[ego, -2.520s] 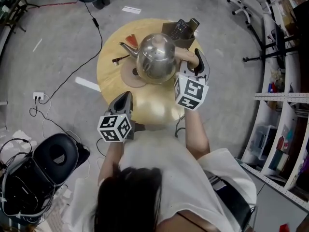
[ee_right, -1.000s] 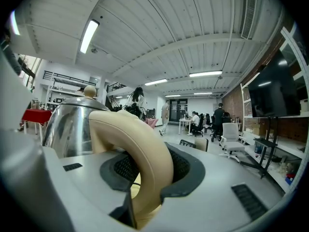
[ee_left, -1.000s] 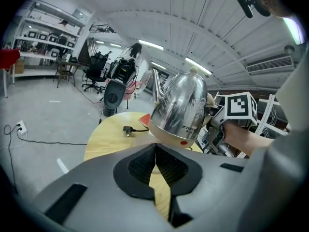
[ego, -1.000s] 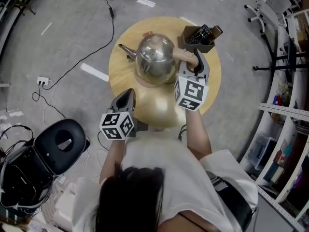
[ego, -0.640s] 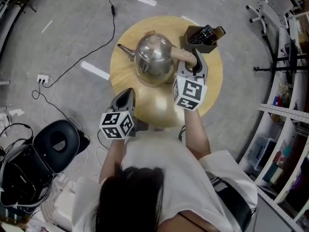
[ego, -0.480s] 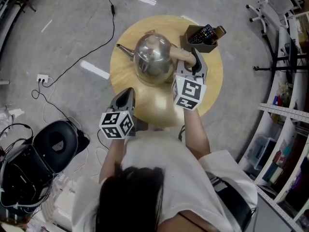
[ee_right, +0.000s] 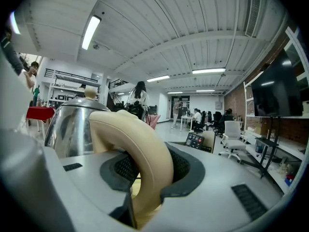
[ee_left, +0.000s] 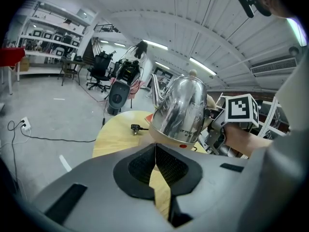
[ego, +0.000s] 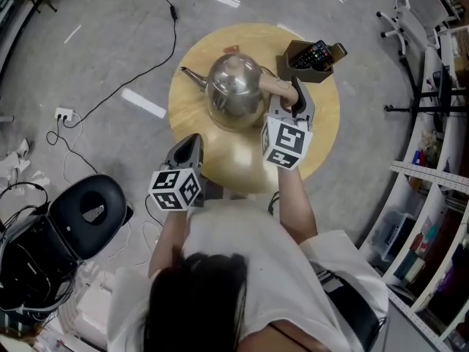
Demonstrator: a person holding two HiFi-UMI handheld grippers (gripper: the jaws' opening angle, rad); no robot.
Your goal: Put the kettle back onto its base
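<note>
A shiny steel kettle [ego: 234, 90] with a thin spout and a beige handle [ego: 272, 86] is over the middle of the round wooden table [ego: 322, 130]. My right gripper [ego: 293, 101] is shut on that handle [ee_right: 140, 144], which fills the gap between the pads in the right gripper view. In the left gripper view the kettle [ee_left: 181, 112] looks slightly tilted, with a beige bottom rim. Its base is hidden under it. My left gripper [ego: 189, 149] is shut with nothing in it at the table's near left edge, apart from the kettle; its jaws [ee_left: 154, 151] meet.
A brown box with remote controls [ego: 311, 56] stands at the table's far right, close to the kettle's handle. A small black plug [ee_left: 131, 127] lies on the table left of the kettle. A cable [ego: 110, 108] runs over the floor; a black round seat [ego: 91, 215] is at the lower left.
The kettle has moved left over the brown disc that showed beside it in the earliest frame. Over the last second both grippers and the kettle have hardly moved.
</note>
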